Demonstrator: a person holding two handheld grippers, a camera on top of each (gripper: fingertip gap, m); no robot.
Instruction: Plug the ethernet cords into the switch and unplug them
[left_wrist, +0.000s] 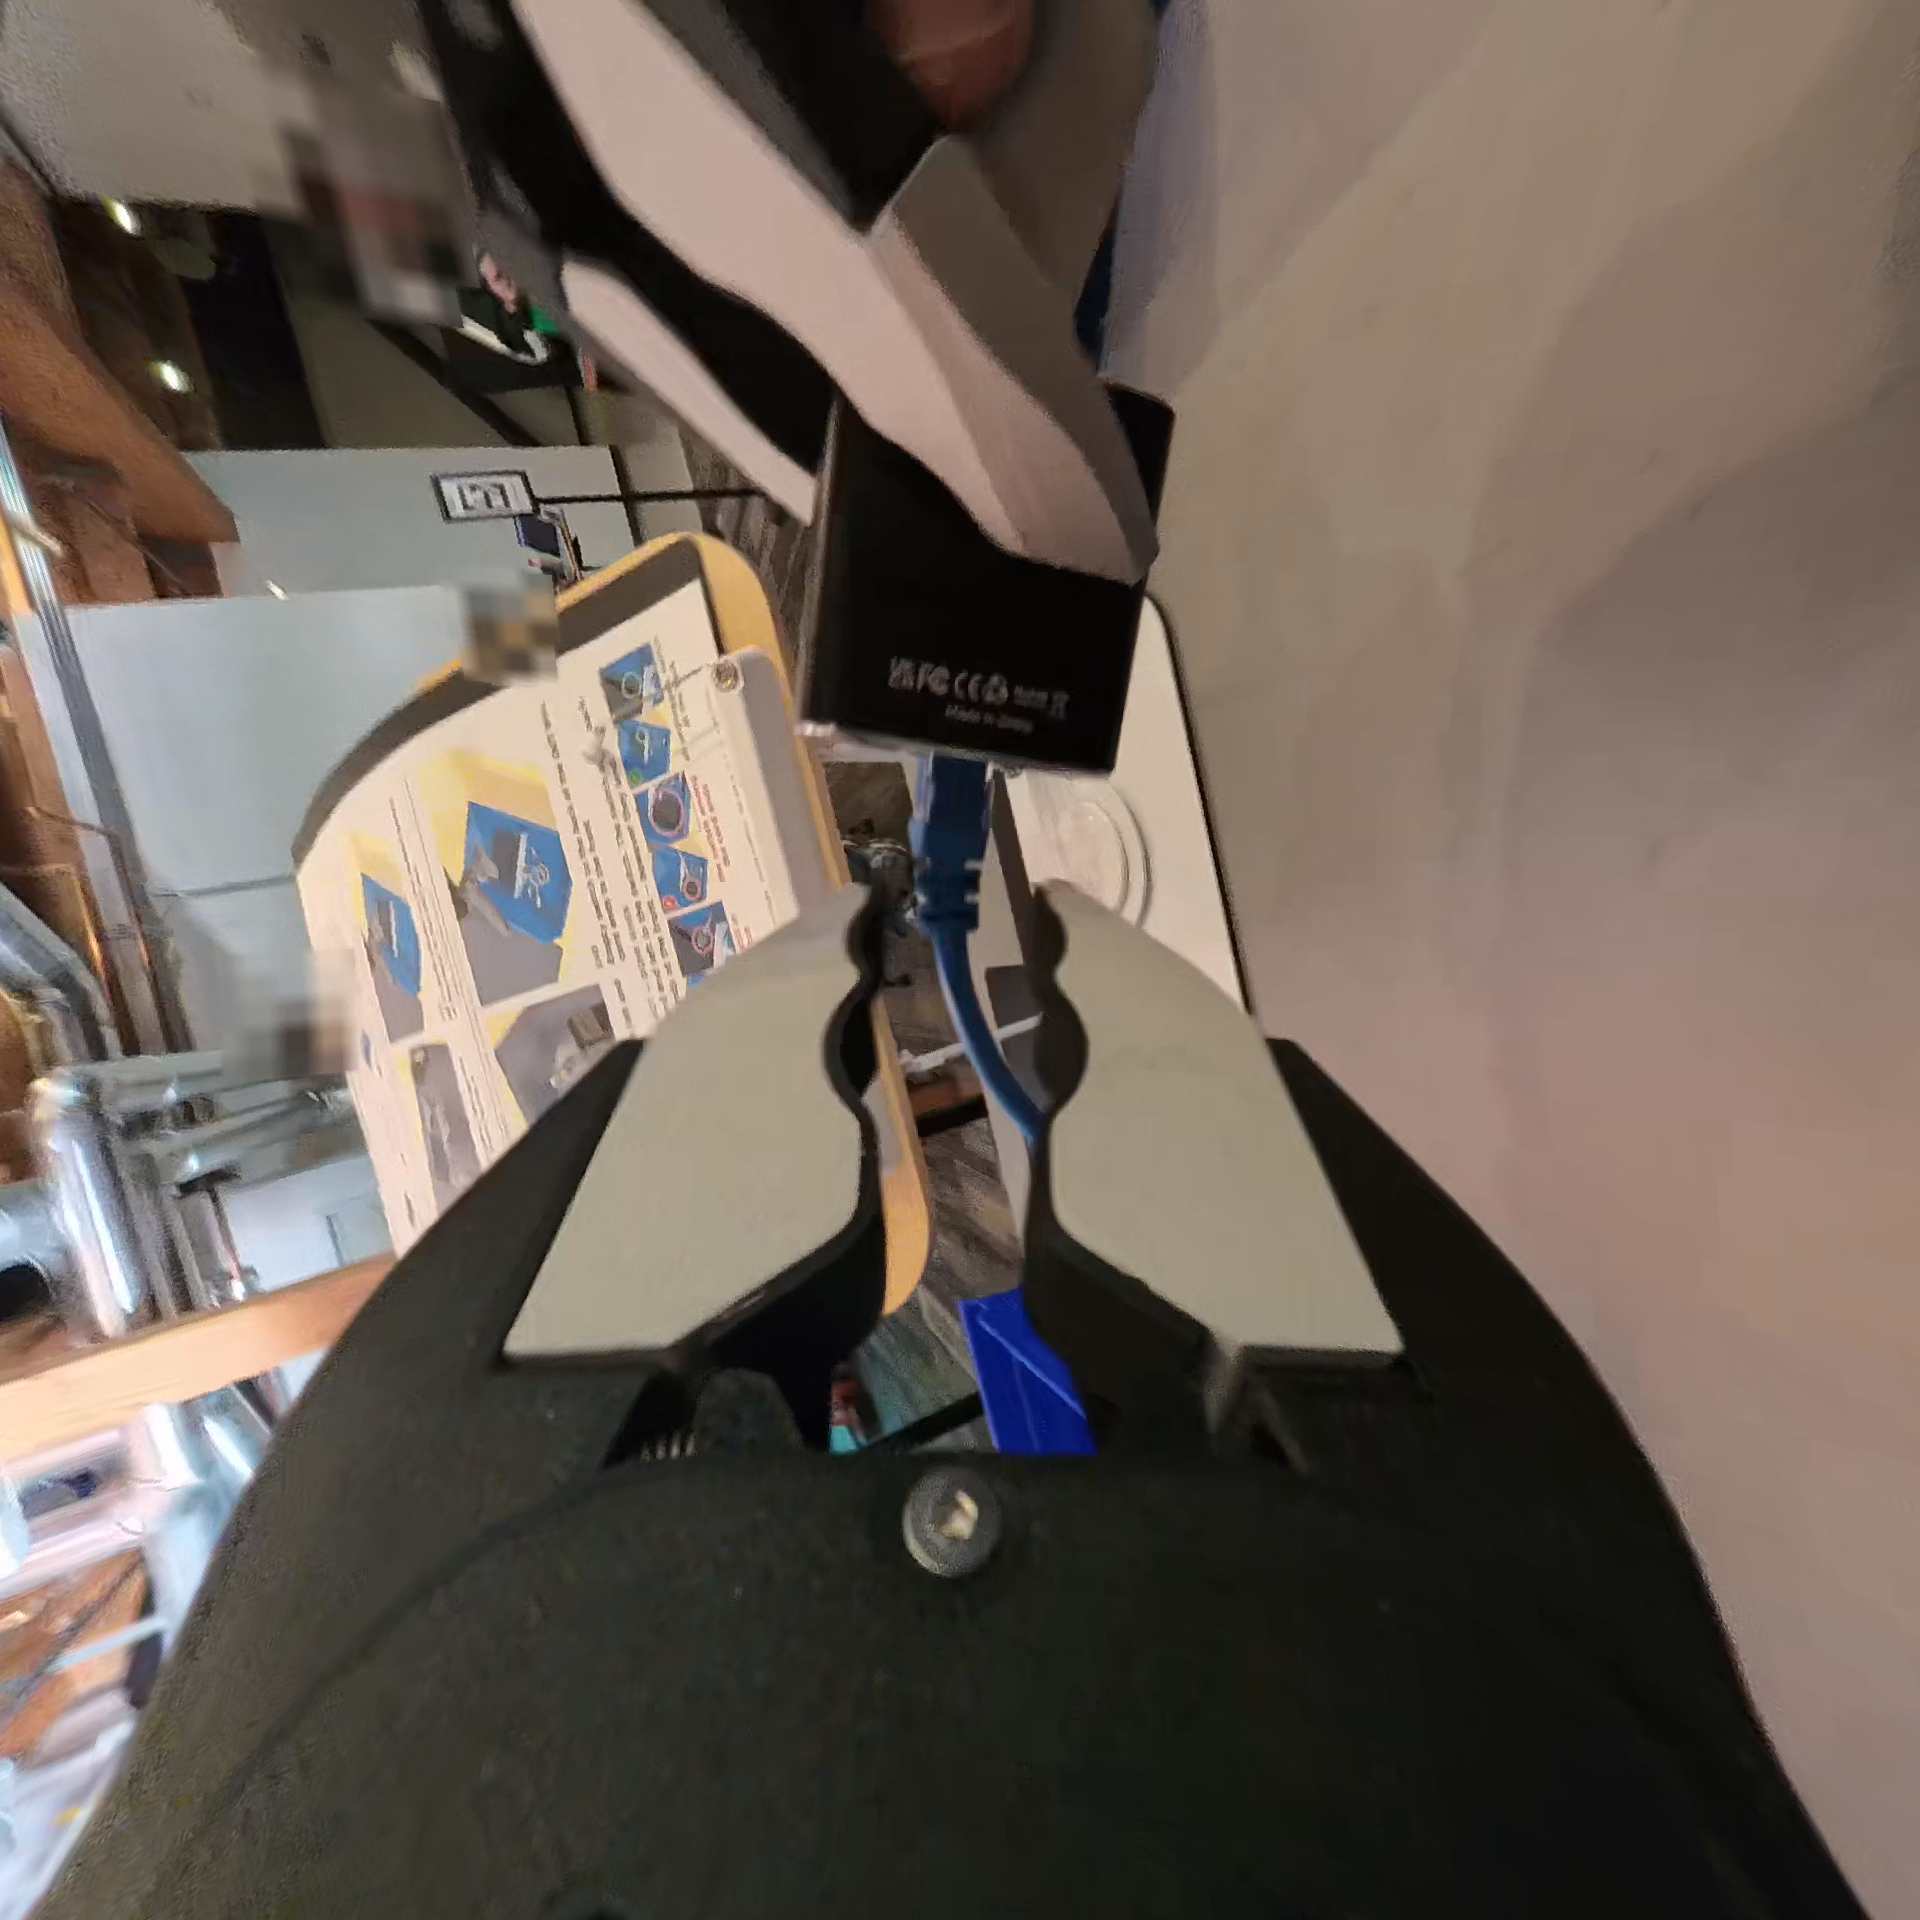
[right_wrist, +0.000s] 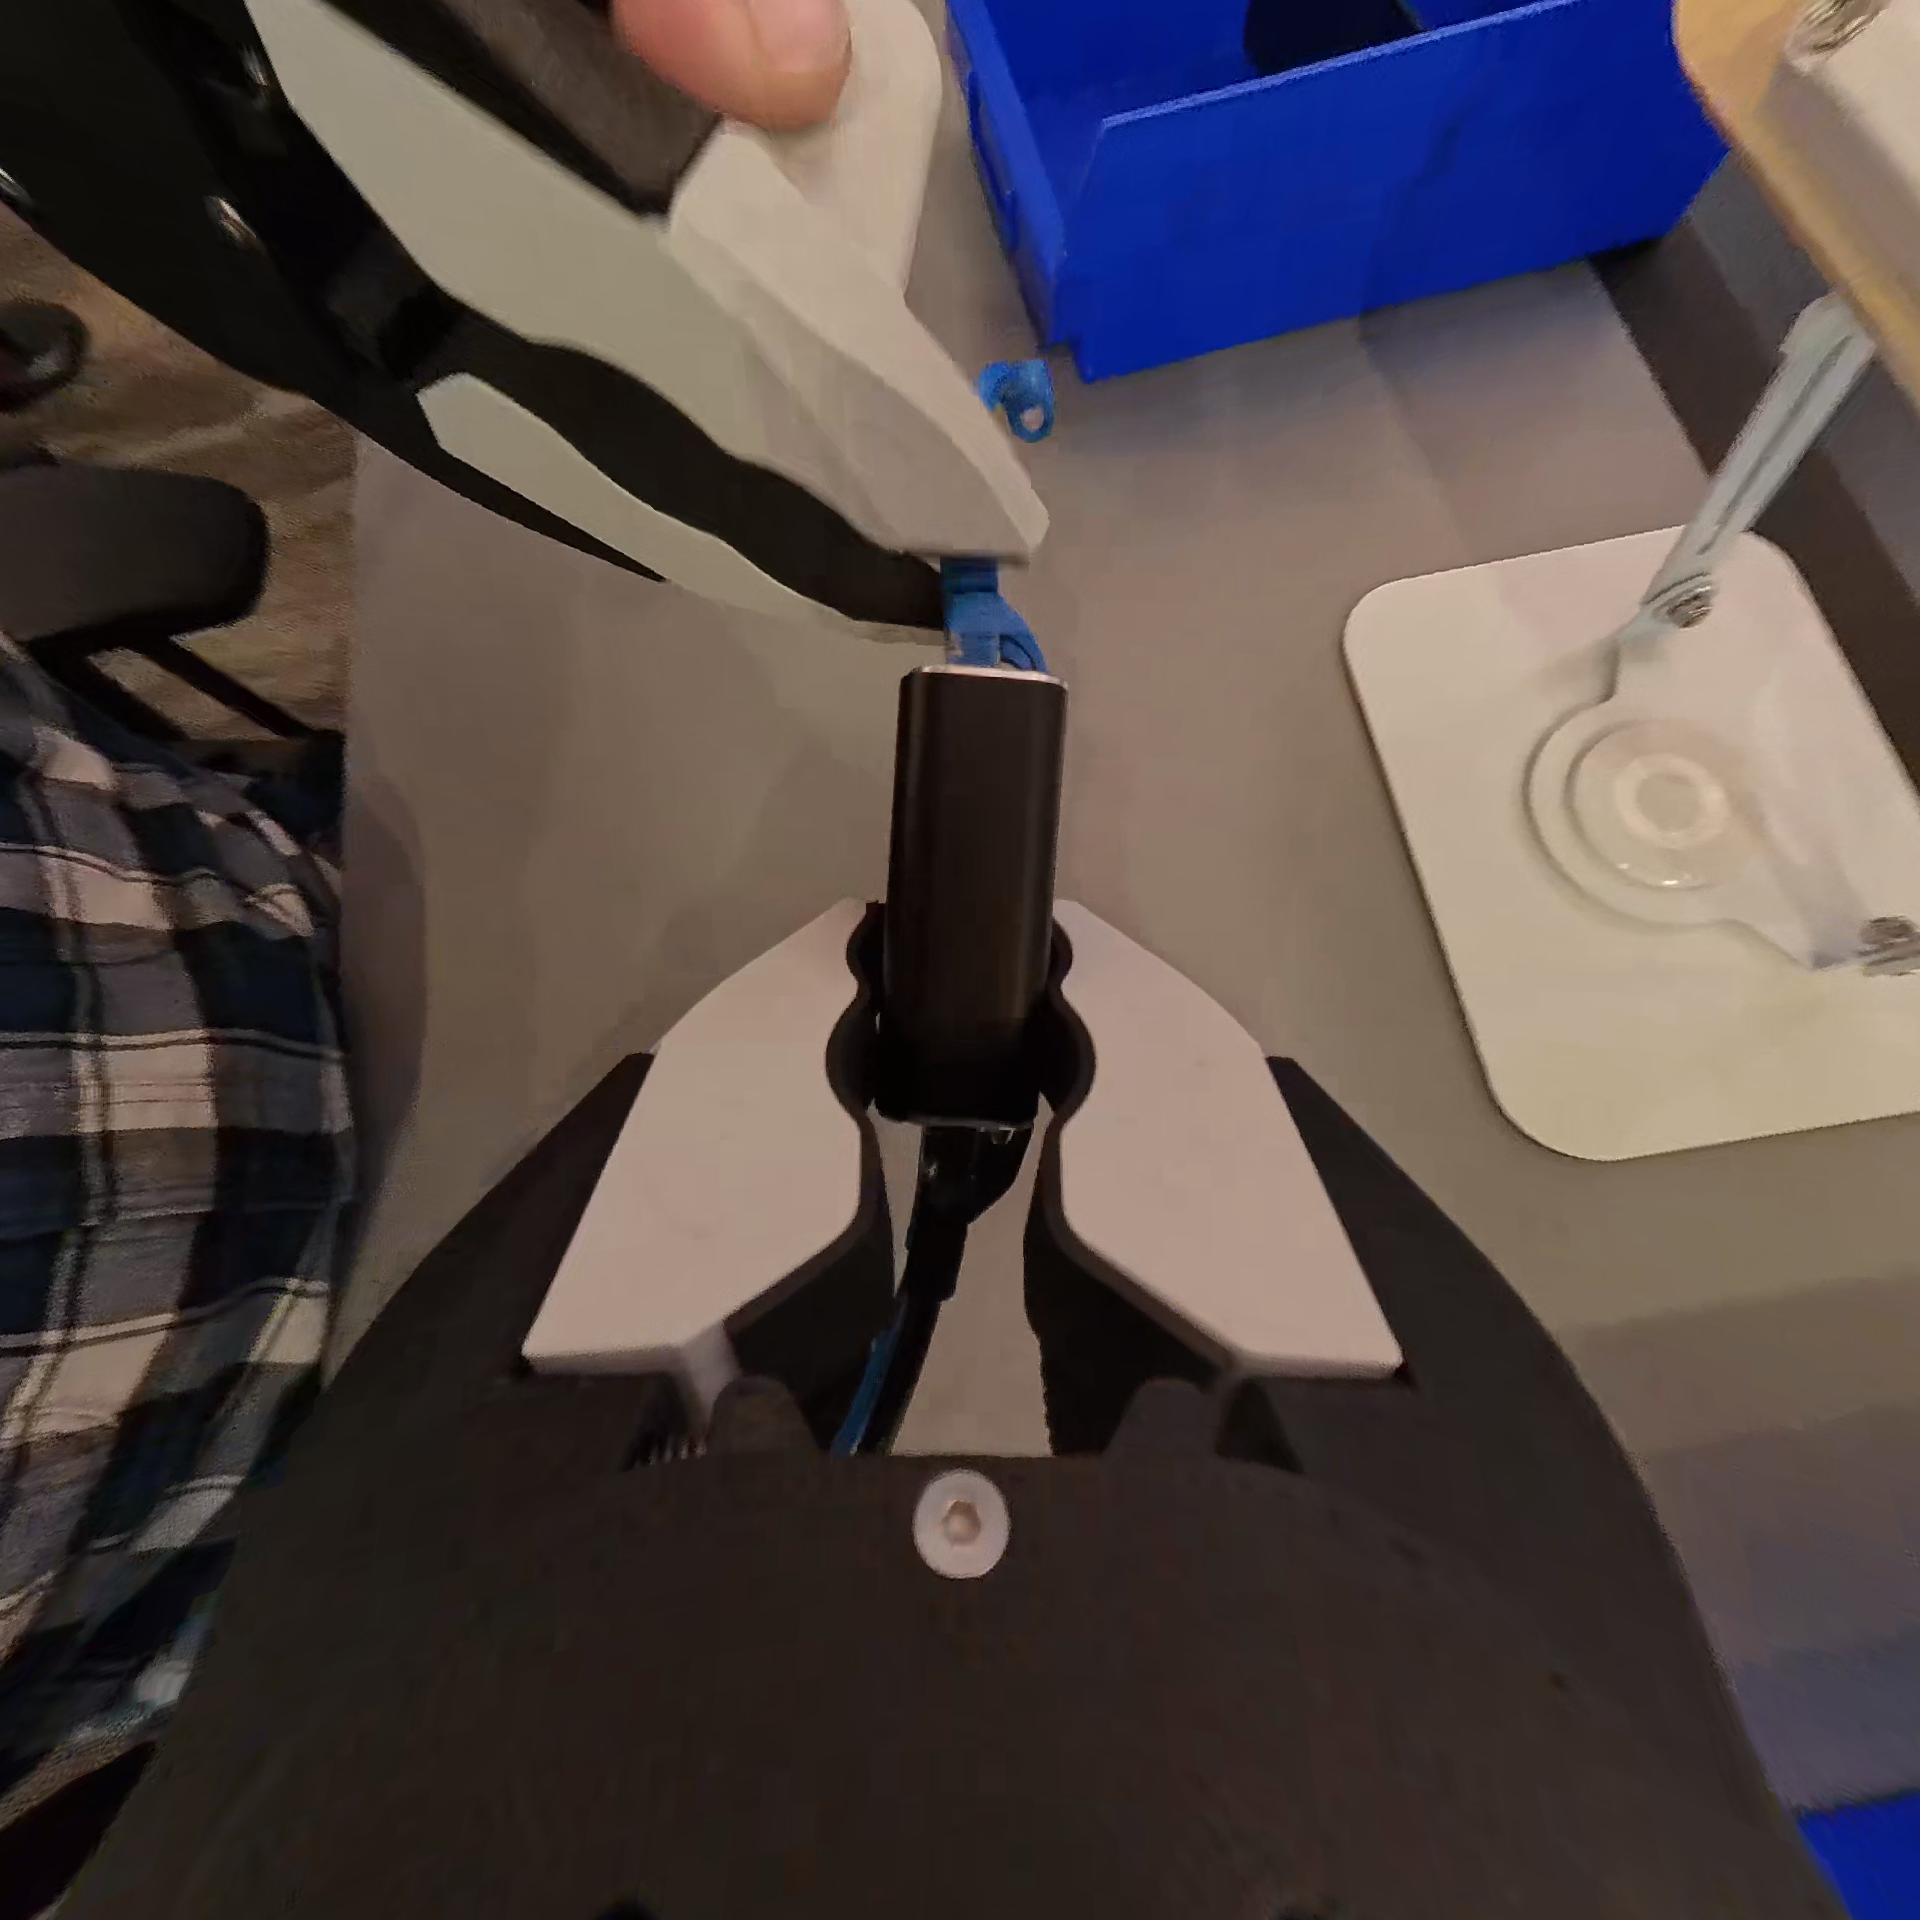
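Note:
My right gripper (right_wrist: 966, 935) is shut on a black switch (right_wrist: 971, 862) and holds it above the grey table (right_wrist: 623, 779). A black cable (right_wrist: 935, 1226) leaves the switch's near end. A blue ethernet cord (left_wrist: 961, 997) is plugged into its far end by a blue plug (left_wrist: 951, 821). In the left wrist view the switch (left_wrist: 966, 623) hangs from the right gripper's fingers (left_wrist: 1039, 447). My left gripper (left_wrist: 956, 904) is open, with its fingertips on either side of the cord just behind the plug and a gap on both sides. It also shows in the right wrist view (right_wrist: 966, 582) at the plug (right_wrist: 971, 608).
A blue bin (right_wrist: 1299, 187) stands at the back of the table. A small blue clip (right_wrist: 1023, 400) lies in front of it. A white base plate (right_wrist: 1621, 831) with a metal strut is to the right. A printed instruction board (left_wrist: 520, 883) stands nearby. A person in a plaid shirt (right_wrist: 156, 987) is on the left. Some 6 centimeters of space lies between my two pairs of fingers.

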